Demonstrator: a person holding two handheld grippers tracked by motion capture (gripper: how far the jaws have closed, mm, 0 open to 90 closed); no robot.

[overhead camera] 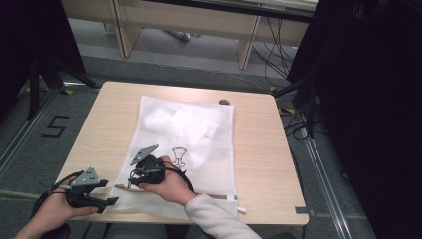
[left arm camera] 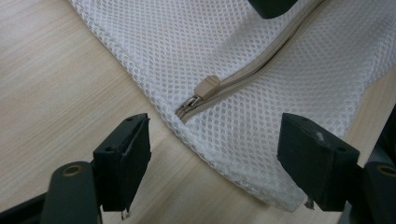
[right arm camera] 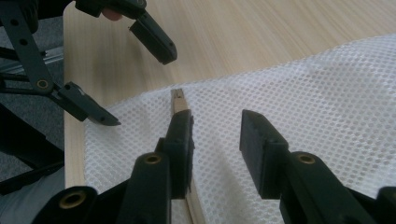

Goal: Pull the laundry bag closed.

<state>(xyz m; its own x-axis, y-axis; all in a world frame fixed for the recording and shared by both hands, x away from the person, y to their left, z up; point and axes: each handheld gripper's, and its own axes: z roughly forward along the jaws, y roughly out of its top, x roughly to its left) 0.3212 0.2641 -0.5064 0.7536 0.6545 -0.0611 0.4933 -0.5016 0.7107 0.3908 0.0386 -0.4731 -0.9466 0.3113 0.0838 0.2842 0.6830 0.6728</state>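
Observation:
A white mesh bag (overhead camera: 209, 149) with something white inside lies flat on the wooden table (overhead camera: 263, 149). Its beige zipper (overhead camera: 215, 195) runs along the near edge. In the left gripper view the zipper pull (left arm camera: 207, 87) sits at the zipper's end near the bag's corner. My left gripper (left arm camera: 215, 163) is open, with that corner of the bag (left arm camera: 261, 116) between and ahead of its jaws. My right gripper (right arm camera: 215, 122) is open just above the mesh, its left jaw over the zipper (right arm camera: 177, 99). In the high view both grippers (overhead camera: 113, 200) (overhead camera: 130, 183) are at the bag's near left corner.
A small dark object (overhead camera: 224, 102) lies on the table past the bag's far edge. The table's near edge (overhead camera: 278, 219) is close behind the bag. Desks and cables stand on the floor beyond. Bare wood lies left and right of the bag.

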